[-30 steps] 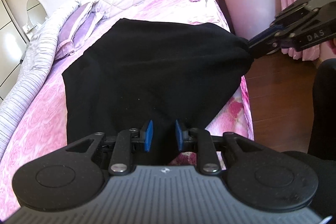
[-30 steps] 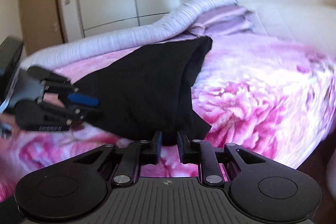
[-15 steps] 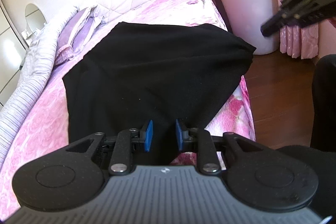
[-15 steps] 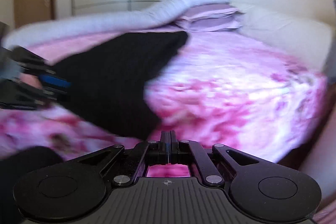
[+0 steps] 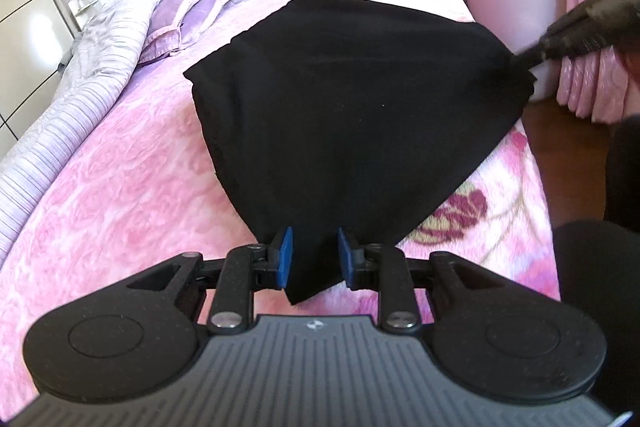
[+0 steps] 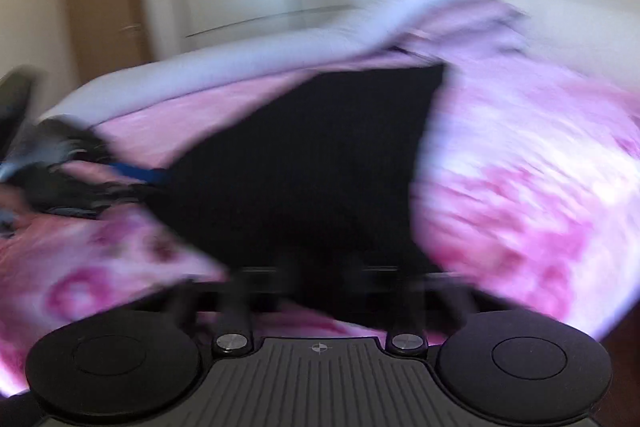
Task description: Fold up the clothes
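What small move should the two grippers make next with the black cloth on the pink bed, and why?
Probably lift both corners and carry them across to fold the black garment in half. The left gripper has one corner between its blue pads, and the right gripper is at the opposite corner, though blur hides its grip. The garment lies flat on the bed.

light: bright daylight | left view: sharp, fisheye-bent edges | right view: heavy motion blur
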The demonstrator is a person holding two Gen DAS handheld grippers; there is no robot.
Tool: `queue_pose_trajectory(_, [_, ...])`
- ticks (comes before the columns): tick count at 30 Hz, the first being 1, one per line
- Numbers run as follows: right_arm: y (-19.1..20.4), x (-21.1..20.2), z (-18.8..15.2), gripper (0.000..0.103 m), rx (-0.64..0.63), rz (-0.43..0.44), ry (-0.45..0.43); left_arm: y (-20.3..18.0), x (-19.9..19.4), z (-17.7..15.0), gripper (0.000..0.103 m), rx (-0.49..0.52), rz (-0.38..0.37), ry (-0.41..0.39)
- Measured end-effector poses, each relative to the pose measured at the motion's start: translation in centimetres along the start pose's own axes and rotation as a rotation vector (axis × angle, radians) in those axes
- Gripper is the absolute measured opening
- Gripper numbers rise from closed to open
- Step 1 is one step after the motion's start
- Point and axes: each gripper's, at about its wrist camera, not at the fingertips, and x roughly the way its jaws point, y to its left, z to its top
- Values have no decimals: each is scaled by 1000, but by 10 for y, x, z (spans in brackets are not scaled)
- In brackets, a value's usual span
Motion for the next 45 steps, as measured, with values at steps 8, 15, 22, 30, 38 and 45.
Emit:
queue_pose_trajectory(8, [-19, -42, 29, 38, -25, -21, -106, 42, -3, 39, 37, -181, -26, -85])
queue_pose_trajectory(15, [-15, 36, 100, 59, -79, 81, -106, 118, 87, 101, 40, -332, -36, -50])
queue_pose_trajectory(22, [-72, 155, 169, 59, 84, 98, -21, 192, 173, 129, 22, -545, -130, -8])
queue_pose_trajectory(30, [-136, 243, 200, 5, 297, 63, 88, 192, 219, 126, 17, -459, -155, 5])
queue_pose_trajectory(38, [-92, 161, 200, 16, -26, -56, 27, 192, 153, 110, 27, -362, -56, -35])
queue_pose_trajectory(45, [47, 32, 99, 72, -377, 134, -45, 138, 44, 53, 41, -35, 28, -64])
